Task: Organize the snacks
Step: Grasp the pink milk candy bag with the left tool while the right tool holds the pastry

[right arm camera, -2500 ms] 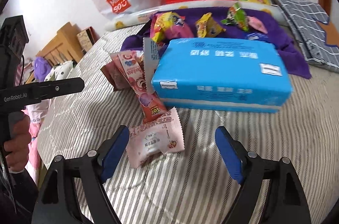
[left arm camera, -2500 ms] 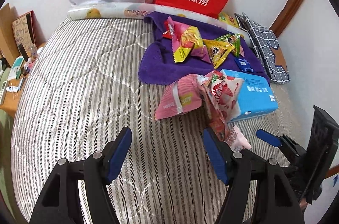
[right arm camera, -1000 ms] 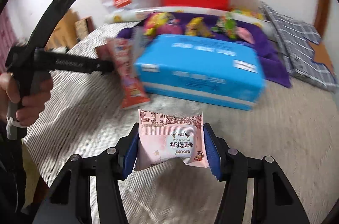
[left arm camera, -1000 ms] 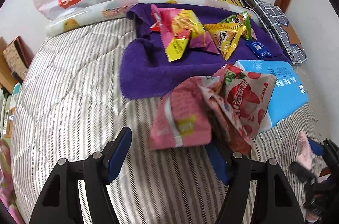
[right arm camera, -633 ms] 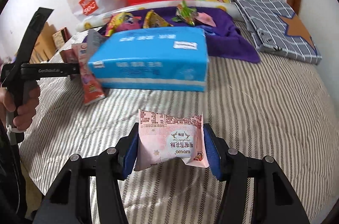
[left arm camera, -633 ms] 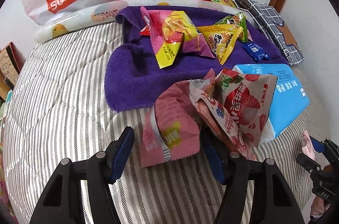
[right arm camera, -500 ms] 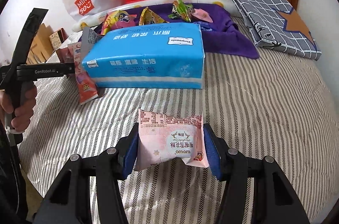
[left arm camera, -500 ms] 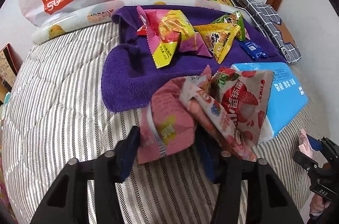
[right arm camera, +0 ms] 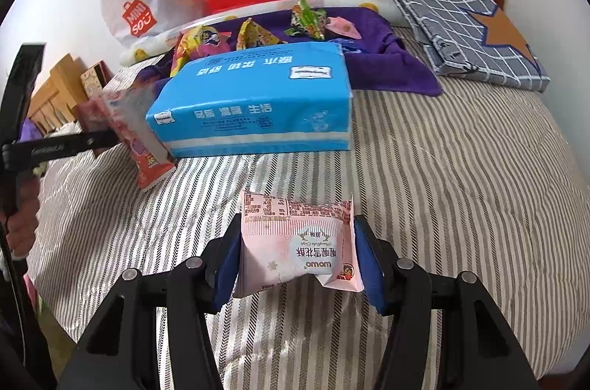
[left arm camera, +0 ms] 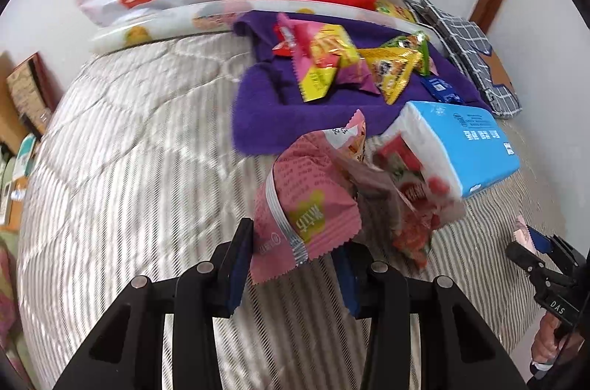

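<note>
Our right tongs [right arm camera: 295,261] pinch a glossy pale pink pouch [right arm camera: 297,244], long axis crosswise, print upside down. Our left tongs [left arm camera: 295,261], just closing, grip a crinkly pink packet [left arm camera: 302,205] standing upright.

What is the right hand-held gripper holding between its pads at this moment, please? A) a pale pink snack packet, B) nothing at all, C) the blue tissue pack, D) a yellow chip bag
A: in the right wrist view the right hand-held gripper has both blue pads pressed against the sides of the pale pink snack packet, while the blue tissue pack lies apart on the striped bedspread.
</note>
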A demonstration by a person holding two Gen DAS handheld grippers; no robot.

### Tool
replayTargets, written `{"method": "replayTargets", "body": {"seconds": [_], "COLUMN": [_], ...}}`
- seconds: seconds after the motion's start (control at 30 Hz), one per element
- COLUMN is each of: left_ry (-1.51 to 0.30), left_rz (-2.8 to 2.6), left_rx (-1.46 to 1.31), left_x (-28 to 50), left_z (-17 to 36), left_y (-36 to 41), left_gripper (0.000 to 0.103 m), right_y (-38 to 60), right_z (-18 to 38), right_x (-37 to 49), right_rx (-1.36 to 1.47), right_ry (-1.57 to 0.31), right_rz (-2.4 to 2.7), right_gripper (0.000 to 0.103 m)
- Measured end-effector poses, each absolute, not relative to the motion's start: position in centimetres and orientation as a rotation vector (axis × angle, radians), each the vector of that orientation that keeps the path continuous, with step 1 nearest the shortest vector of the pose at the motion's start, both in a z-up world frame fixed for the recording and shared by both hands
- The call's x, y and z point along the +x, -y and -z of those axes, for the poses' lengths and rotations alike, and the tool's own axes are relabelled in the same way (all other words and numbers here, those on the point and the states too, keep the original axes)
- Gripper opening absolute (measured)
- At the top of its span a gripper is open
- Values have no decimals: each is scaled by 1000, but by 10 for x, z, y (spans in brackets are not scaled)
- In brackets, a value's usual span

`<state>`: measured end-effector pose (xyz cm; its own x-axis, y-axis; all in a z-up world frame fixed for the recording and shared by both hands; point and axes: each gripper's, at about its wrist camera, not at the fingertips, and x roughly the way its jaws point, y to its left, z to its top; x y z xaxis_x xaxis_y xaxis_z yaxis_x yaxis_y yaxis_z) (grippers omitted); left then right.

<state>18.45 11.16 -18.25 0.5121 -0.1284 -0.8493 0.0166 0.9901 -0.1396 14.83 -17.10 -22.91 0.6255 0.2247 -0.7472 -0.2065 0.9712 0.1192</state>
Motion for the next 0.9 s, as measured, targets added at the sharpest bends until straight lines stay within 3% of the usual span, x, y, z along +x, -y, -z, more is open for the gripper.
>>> {"method": "replayTargets", "body": {"seconds": [0.9], "left_ry": [-936], "left_rz": [97], "left_rx": [-179], "left_x": [82], "left_z": [130], "left_y": [-104], "left_gripper": [39], "right_y": [191], "right_z": [187], "right_x": [95], "right_rx": [88], "right_ry": [-782], "right_rz": [-204], "right_gripper": [56]}}
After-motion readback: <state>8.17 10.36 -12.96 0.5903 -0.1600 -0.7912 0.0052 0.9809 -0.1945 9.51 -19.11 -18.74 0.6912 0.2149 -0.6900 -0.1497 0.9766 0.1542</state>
